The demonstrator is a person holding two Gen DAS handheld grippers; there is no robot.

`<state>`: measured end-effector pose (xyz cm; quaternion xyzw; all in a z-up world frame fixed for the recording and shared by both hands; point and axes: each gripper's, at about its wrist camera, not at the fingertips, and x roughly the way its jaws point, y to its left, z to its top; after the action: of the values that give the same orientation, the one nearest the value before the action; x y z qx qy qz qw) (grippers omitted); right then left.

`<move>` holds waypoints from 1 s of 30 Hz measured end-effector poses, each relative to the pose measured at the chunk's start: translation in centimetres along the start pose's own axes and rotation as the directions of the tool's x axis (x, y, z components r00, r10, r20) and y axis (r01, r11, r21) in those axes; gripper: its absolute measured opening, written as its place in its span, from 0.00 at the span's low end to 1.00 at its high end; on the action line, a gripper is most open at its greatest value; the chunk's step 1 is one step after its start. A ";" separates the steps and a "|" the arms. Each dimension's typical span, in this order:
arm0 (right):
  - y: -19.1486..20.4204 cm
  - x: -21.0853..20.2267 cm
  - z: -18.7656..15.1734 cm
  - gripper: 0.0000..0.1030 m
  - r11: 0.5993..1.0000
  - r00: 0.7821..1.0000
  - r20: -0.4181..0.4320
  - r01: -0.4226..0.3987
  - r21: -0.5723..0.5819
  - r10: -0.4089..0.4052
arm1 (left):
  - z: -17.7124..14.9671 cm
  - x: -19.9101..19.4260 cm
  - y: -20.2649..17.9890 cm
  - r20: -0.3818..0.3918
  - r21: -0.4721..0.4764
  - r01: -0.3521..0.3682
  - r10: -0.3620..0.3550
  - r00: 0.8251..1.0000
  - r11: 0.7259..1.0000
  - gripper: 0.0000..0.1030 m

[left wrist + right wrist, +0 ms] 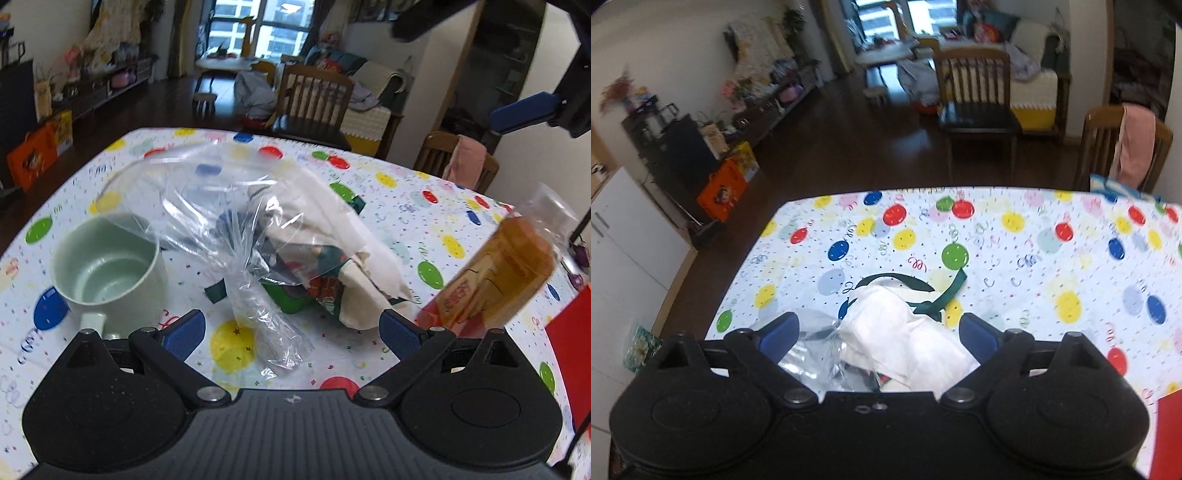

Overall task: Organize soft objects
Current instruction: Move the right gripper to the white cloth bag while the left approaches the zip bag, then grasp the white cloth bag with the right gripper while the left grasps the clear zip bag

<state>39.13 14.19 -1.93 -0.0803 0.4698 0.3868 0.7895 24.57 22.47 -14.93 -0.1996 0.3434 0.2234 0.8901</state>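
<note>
Both hand-held grippers, left (291, 328) and right (879, 332), gape wide and empty over the crinkly clear plastic bag (221, 221) of cloth on the balloon-print worktop (424, 192), so a sloppy pinch could snag just film and dump everything.

Daylight from rear window (258, 29) — soft, even; glare on plastic bag (207, 206); strong fisheye edge curvature — right view motion-blurred.

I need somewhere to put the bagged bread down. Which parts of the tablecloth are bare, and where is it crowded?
Bare: the wide far stretch of tablecloth beyond the cloth bundle, toward the chairs. Also the near patch between the left gripper and the clear plastic bag. Crowded: the middle, where the green pot, bag, bundle and bread loaf sit close.
</note>
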 end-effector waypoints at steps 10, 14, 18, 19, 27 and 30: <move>0.5 9.2 1.2 0.90 0.997 0.992 -0.111 0.059 0.053 -0.053 | 0.5 3.4 0.4 -0.040 -0.070 -0.017 0.014 0.999 0.997 0.97; 0.1 12.3 0.9 0.90 0.994 0.986 -0.155 0.075 0.077 -0.062 | 0.5 4.3 1.1 -0.051 -0.114 -0.023 0.018 0.999 0.993 0.96; -0.4 14.2 0.4 0.90 0.992 0.982 -0.179 0.073 0.102 -0.054 | 0.7 4.9 2.0 -0.055 -0.145 -0.028 0.020 0.998 0.989 0.87; -0.6 14.6 0.2 0.90 0.991 0.982 -0.183 0.072 0.116 -0.050 | 0.7 5.0 2.1 -0.055 -0.150 -0.027 0.019 0.998 0.988 0.87; -1.3 16.3 -1.2 0.78 0.983 0.976 -0.218 0.069 0.173 -0.030 | 0.6 5.3 2.7 -0.057 -0.166 0.001 -0.010 0.998 0.986 0.58; -1.6 15.9 -1.4 0.61 0.979 0.979 -0.200 0.064 0.194 -0.025 | 0.5 5.1 3.1 -0.056 -0.167 0.011 -0.020 0.998 0.986 0.43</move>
<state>43.41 20.88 -15.88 -0.0493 0.5799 0.3102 0.7517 26.59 26.57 -18.81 -0.2825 0.3475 0.2385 0.8617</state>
